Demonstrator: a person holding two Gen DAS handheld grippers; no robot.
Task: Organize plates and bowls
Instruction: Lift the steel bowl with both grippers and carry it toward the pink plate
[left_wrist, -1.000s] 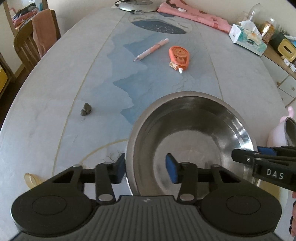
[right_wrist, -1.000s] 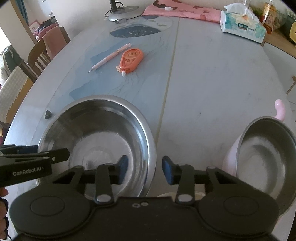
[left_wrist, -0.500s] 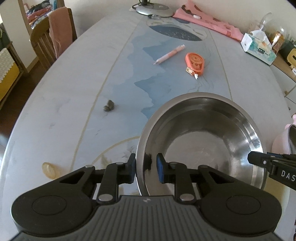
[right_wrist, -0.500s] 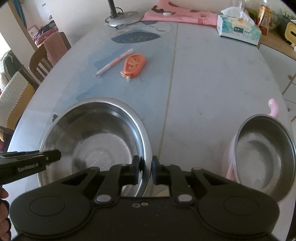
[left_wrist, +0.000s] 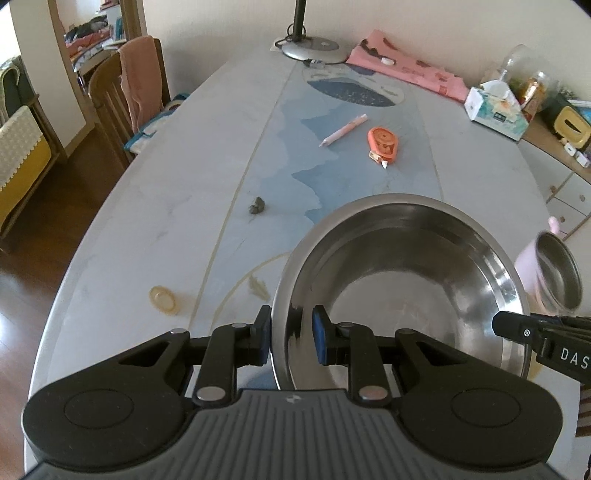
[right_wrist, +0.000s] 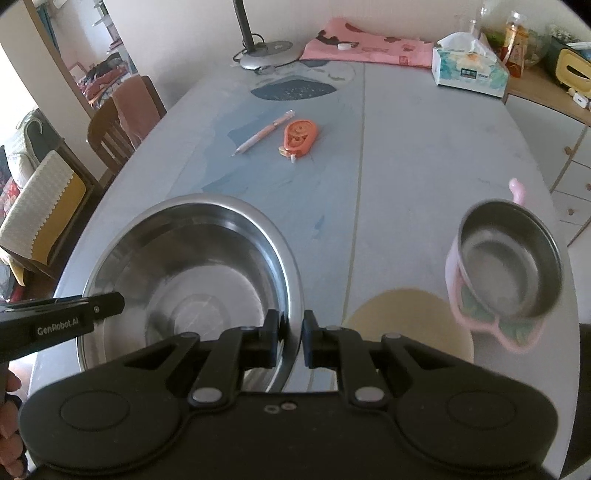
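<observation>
A large steel bowl (left_wrist: 406, 280) is held by both grippers, lifted off the table. My left gripper (left_wrist: 290, 334) is shut on its near left rim. My right gripper (right_wrist: 291, 341) is shut on its near right rim; the bowl also shows in the right wrist view (right_wrist: 192, 266). A small steel bowl with a pink outside (right_wrist: 509, 266) stands at the right on the table, also seen in the left wrist view (left_wrist: 554, 273). A beige plate (right_wrist: 406, 317) lies on the table below, right of the big bowl.
On the grey-blue table (left_wrist: 147, 229) lie a pink pen (left_wrist: 343, 131), an orange tape dispenser (left_wrist: 384, 144), a dark crumb (left_wrist: 256, 206) and a small yellowish disc (left_wrist: 162, 299). A lamp base (left_wrist: 310, 48), pink cloth (left_wrist: 406, 66) and tissue box (left_wrist: 495, 110) sit at the far end. Chairs (left_wrist: 125, 96) stand left.
Both grippers closed on the big bowl's rim and lifted it. The view rose, and the beige plate came into sight under it.
</observation>
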